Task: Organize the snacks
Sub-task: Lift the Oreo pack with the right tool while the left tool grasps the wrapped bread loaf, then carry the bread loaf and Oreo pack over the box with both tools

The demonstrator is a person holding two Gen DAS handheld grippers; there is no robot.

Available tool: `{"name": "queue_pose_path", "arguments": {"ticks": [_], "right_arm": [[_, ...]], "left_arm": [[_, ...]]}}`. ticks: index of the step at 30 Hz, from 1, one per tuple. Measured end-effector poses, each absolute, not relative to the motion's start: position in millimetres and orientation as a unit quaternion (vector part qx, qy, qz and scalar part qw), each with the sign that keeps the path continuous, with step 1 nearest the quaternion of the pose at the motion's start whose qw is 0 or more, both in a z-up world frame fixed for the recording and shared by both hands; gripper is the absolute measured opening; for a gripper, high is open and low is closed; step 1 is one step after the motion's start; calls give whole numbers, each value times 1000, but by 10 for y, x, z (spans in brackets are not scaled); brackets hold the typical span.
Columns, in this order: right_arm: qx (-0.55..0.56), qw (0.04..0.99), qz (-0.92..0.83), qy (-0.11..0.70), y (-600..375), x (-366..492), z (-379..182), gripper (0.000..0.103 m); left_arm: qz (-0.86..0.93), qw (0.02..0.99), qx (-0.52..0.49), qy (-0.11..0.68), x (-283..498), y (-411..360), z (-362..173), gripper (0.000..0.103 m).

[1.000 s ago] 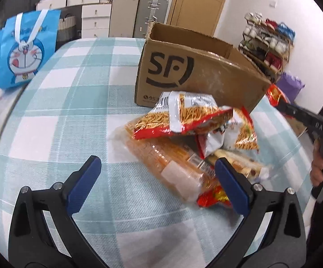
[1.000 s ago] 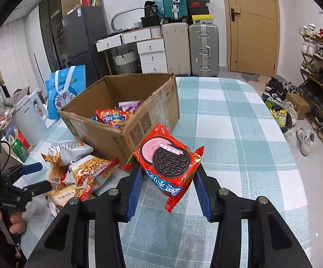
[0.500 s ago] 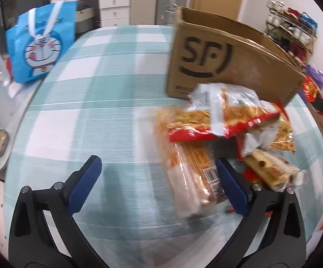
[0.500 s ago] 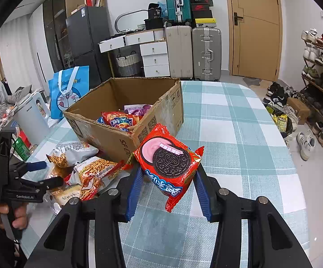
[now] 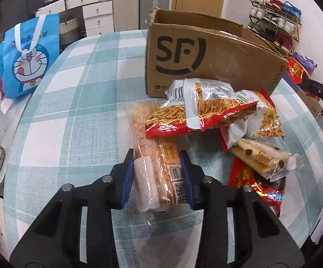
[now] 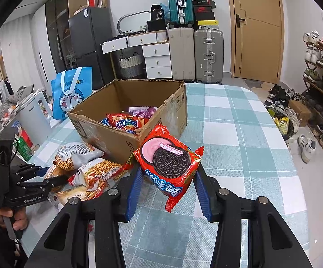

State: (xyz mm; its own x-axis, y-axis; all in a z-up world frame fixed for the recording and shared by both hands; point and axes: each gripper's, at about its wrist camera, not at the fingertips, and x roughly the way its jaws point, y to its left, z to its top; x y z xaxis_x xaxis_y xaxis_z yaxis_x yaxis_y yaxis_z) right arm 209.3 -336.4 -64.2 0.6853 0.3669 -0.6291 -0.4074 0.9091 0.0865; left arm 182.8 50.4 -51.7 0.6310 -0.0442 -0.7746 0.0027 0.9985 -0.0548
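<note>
The left tool (image 5: 158, 174) has just closed its jaws; the blue pads now press both sides of a long clear-wrapped pack (image 5: 159, 169), which lies on the table (image 5: 76, 116) in front of the box (image 5: 206, 60). The pack's far end runs under a bag of fried sticks (image 5: 197, 109), which leans near the box's printed front wall. Right of that bag sit a second stick bag (image 5: 264, 118), a clear pack of filled rolls (image 5: 264, 158) and a red packet (image 5: 257, 185), all overlapping in one heap.

The right tool (image 6: 168, 178) is nearly closed on a red Oreo pack (image 6: 169, 165), held clear of the table just beside the box's near corner. The box stands open-topped with snack bags (image 6: 125, 121) inside. A blue bag (image 5: 27, 55) stands left of the box, beyond the table edge.
</note>
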Motion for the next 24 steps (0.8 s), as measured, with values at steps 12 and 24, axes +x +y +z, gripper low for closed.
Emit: {"name": "queue_pose_path", "arguments": {"ticks": [12, 24], "right_arm": [[-16, 926, 249, 285, -3320, 1910, -449, 45], [-24, 923, 271, 271, -3153, 1824, -442, 45]], "left_arm": [[4, 933, -95, 346, 1588, 901, -232, 34], [-23, 955, -80, 283, 1370, 744, 188, 34]]}}
